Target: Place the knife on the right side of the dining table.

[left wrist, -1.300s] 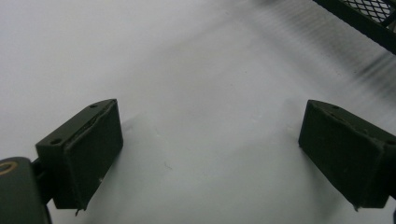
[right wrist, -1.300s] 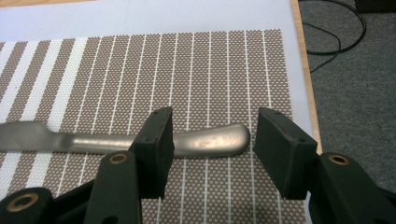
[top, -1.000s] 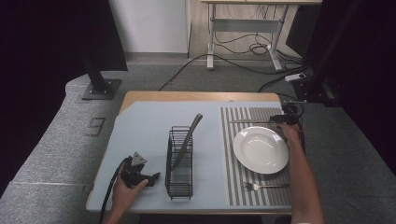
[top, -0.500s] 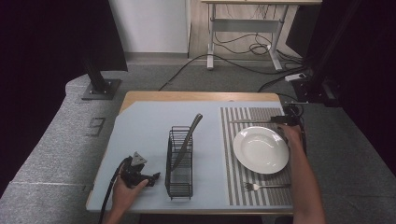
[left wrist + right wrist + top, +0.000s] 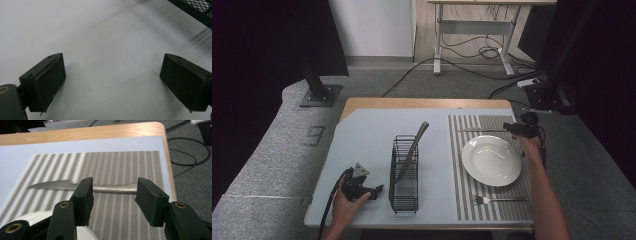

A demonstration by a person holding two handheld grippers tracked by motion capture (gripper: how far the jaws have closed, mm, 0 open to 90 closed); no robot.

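Left gripper (image 5: 377,190) low on the pale blue table (image 5: 362,135), jaws spread wide over bare surface, just beside the black wire rack (image 5: 404,172); only a rack corner (image 5: 192,10) caught up close. Grey utensil (image 5: 412,150) leaning upright in that rack, head hidden. Striped placemat (image 5: 467,185) carrying white plate (image 5: 492,160), fork (image 5: 499,199) near the front edge. Silver knife (image 5: 75,185) flat at the mat's far side, blurred, partly hidden behind parted jaws. Right gripper (image 5: 112,195) poised over it, forearm reaching along the plate.

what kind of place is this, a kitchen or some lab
Most likely a lab or recording room, not a kitchen: a dressed table with a plate and wire rack stands on grey carpet, with dark curtains, loose cables and a desk frame behind.
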